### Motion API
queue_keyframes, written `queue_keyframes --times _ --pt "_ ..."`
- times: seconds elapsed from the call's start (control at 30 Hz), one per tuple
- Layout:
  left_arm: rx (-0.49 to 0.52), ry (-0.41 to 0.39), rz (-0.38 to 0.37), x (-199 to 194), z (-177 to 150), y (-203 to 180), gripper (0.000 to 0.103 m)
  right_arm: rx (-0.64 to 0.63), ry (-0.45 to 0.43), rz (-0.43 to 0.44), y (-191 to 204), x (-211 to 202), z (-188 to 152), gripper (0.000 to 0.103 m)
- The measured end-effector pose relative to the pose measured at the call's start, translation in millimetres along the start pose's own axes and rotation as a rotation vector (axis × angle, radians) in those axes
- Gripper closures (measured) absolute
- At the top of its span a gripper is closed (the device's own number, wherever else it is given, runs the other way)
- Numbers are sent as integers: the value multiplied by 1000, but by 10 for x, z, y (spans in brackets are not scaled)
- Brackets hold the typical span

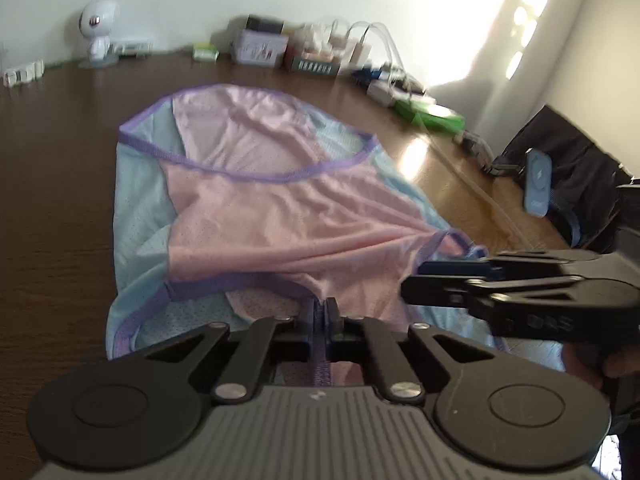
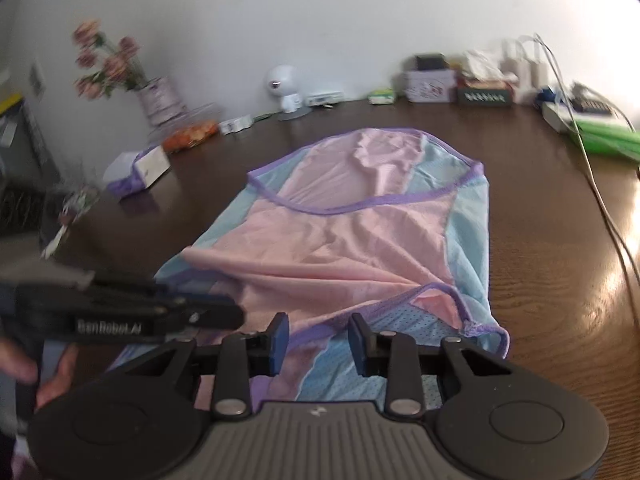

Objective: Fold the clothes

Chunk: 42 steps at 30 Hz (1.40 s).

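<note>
- The desk [image 2: 540, 280] carries the pink and blue garment [image 2: 352, 240], which lies mostly flat at its middle with the near hem bunched.
- The left tool [image 1: 320, 312] is clamped on the purple hem trim; keep that pinch firm.
- The right tool [image 2: 318, 340] stands parted over the hem; it should close on the trim before lifting evenly.

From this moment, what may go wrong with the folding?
1. Only the left gripper is shut on the garment, on its purple trim; the right gripper is open over the near edge. Lifting now would probably pull the fold crooked.
2. The pink cloth is already wrinkled, so creases may get folded in.
3. A white cable lies close beside the garment and might be dragged.
</note>
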State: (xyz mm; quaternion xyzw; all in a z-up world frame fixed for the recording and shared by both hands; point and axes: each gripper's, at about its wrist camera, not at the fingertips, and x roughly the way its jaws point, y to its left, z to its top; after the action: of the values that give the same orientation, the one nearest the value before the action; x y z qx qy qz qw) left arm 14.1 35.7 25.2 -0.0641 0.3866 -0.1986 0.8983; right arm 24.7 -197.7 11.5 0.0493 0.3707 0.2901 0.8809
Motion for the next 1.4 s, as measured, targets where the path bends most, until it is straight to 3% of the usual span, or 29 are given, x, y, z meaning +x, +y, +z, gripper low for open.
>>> queue_keyframes --times 0.07,0.13,0.17,0.2,0.33,0.43,0.5,0.53,0.57,0.6,0.73,0.77,0.83,1.0,1.03,1.13,1.23,1.33,1.4 --pt "-8 -24 -10 -101 -32 -34 100 31 -1 -4 -45 50 -11 73" --pt "-20 -42 -25 -212 -67 -80 100 32 -12 -7 -44 92 -15 84" --pt "-26 -51 -30 -279 -93 -95 101 28 -14 -6 -33 107 -16 98" --pt "-30 -56 -33 -346 -125 -103 101 25 -18 -4 -15 106 -18 100" --pt "-77 -71 -42 -515 -209 -68 100 -48 -47 33 118 -106 -32 101" --pt "-49 -6 1 -424 -269 -40 97 -107 1 57 193 -216 -77 100" --pt "-18 25 -17 -441 -331 -53 85 -151 24 58 253 -280 -144 94" --pt "-1 35 -40 -482 -375 -66 66 -172 19 61 280 -341 -197 91" --pt "13 42 -61 -525 -422 -76 56 -185 20 74 297 -393 -249 79" --pt "22 53 -76 -555 -468 -83 55 -192 21 91 309 -439 -296 71" --pt "35 83 -68 -609 -609 -100 62 -211 53 96 366 -394 -423 79" --pt "36 83 -61 -627 -629 -100 72 -221 60 84 382 -387 -444 96" --pt "32 89 -44 -666 -667 -94 95 -238 66 62 411 -411 -478 101" --pt "-12 77 -67 -786 -812 -8 93 -257 56 19 371 -669 -588 101" --pt "-33 82 -82 -818 -824 29 89 -253 44 18 360 -725 -609 97" --pt "-84 78 -92 -975 -802 152 64 -251 15 29 400 -887 -662 92" --pt "-72 1 6 -1122 -580 259 60 -238 -8 43 387 -987 -692 83" --pt "-46 -94 129 -1061 -169 374 31 -154 -32 -46 185 -954 -533 83" --pt "-44 -119 160 -849 168 492 27 -98 -51 -114 30 -921 -402 80"
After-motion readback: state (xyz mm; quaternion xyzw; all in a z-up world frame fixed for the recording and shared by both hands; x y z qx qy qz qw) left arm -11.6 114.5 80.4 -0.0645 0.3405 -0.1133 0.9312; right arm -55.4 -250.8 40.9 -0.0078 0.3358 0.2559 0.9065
